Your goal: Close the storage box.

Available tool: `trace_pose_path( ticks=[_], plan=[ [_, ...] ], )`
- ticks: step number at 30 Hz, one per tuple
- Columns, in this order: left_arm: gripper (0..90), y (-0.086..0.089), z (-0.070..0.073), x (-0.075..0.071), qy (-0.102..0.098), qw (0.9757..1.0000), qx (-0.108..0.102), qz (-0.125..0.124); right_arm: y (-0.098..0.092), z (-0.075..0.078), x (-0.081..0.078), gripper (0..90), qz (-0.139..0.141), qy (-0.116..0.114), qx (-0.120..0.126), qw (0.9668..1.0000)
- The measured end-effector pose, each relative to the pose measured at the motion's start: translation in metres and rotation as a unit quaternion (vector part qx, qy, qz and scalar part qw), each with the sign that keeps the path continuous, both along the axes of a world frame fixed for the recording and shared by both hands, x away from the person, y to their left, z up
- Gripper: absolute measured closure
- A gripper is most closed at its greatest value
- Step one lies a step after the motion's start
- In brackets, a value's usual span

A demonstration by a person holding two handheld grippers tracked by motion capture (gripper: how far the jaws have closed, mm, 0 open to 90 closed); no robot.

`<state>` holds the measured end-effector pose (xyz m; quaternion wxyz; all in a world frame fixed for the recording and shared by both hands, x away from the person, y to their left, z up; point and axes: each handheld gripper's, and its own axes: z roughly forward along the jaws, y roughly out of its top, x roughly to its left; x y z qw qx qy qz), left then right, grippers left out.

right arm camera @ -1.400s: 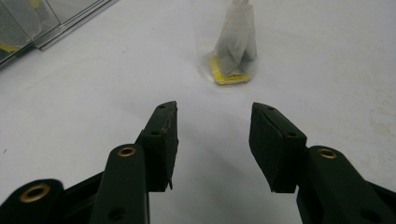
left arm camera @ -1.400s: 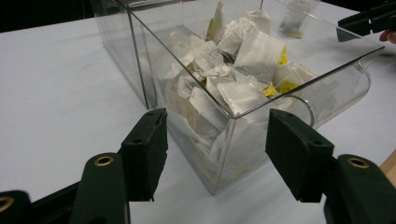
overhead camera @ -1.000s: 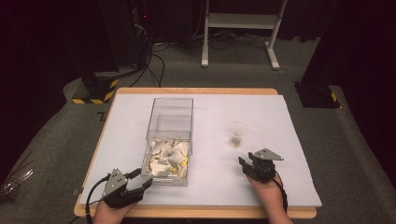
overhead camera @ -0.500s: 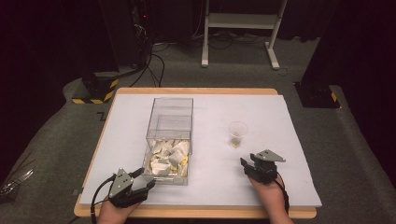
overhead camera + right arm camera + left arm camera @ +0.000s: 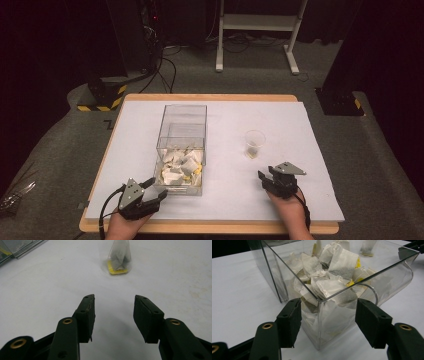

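Your left gripper (image 5: 156, 193) sits at the near left corner of the clear plastic box (image 5: 183, 131) of tea bags (image 5: 181, 165), its jaws spread either side of that corner, pads not pressing. Your right gripper (image 5: 264, 179) rests on the white table cover (image 5: 320, 150), jaws apart and empty, pointing toward the small clear cup (image 5: 254, 144) holding one tea bag.

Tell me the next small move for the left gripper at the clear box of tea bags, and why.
Probably lift the left gripper over the rim and reach down for a tea bag. Its open jaws straddle the near corner of the clear box without pressing it, the bags lie inside, and the cup holds just one.
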<state>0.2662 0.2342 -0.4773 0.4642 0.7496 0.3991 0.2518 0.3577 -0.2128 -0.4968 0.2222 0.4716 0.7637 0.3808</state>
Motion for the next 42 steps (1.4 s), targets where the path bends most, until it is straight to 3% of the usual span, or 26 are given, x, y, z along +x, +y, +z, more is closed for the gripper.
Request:
trace_pose_path(
  ticks=[42],
  plan=[
    [41.3, -0.001, 0.002, 0.026, -0.011, 0.9998, -0.01, 0.013, -0.009, 0.001, -0.008, 51.9, -0.007, -0.007, -0.008, 0.9999]
  ],
)
